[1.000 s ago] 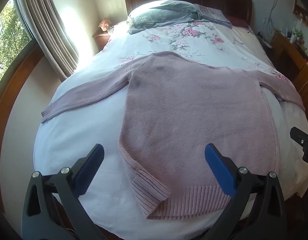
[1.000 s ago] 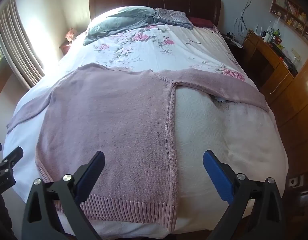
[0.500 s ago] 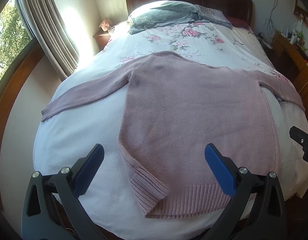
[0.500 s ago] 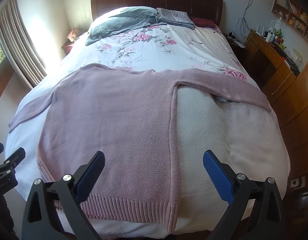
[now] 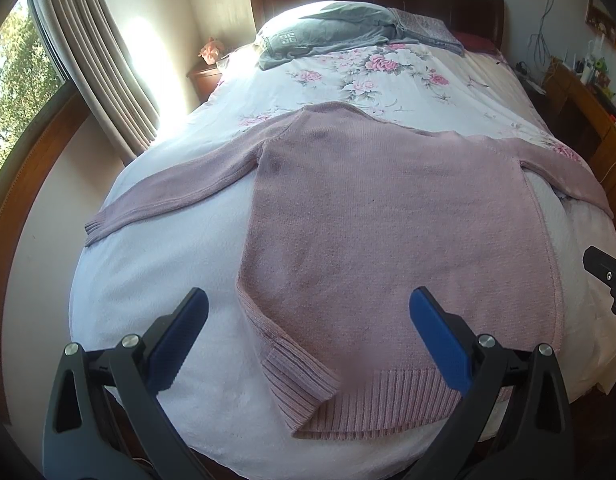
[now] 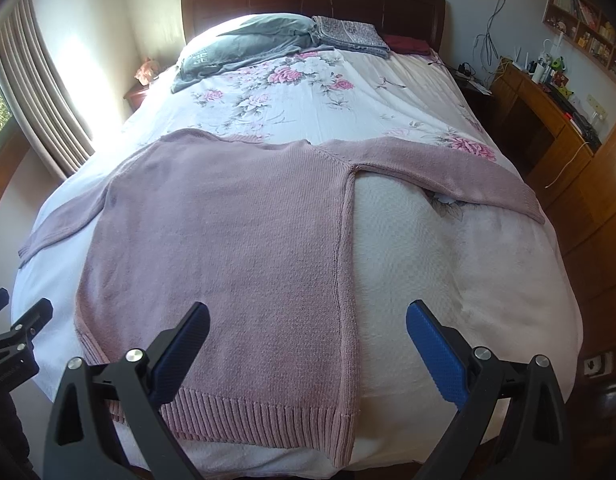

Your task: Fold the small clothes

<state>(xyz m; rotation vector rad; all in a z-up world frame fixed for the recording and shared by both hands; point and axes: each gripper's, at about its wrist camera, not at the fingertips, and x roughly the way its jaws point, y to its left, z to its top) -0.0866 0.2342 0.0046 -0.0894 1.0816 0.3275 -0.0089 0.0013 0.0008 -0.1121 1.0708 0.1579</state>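
Observation:
A pink knit sweater (image 5: 388, 232) (image 6: 227, 248) lies flat across the foot of the bed, both sleeves spread out sideways. Its ribbed hem (image 5: 372, 404) (image 6: 259, 420) reaches the near edge, and the lower left corner is turned over. My left gripper (image 5: 308, 320) hovers open above the hem's left part, its blue pads wide apart with nothing between them. Over the sweater's right side seam my right gripper (image 6: 308, 332) hangs open and empty too. Each gripper shows at the edge of the other's view.
The bed (image 6: 468, 280) has a white cover and a floral sheet, with grey and patterned folded clothes (image 6: 251, 44) by the headboard. A curtained window (image 5: 87, 60) is on the left. A wooden desk (image 6: 556, 120) with clutter stands on the right.
Both views have shifted very slightly; the sweater lies as before and both grippers stay open.

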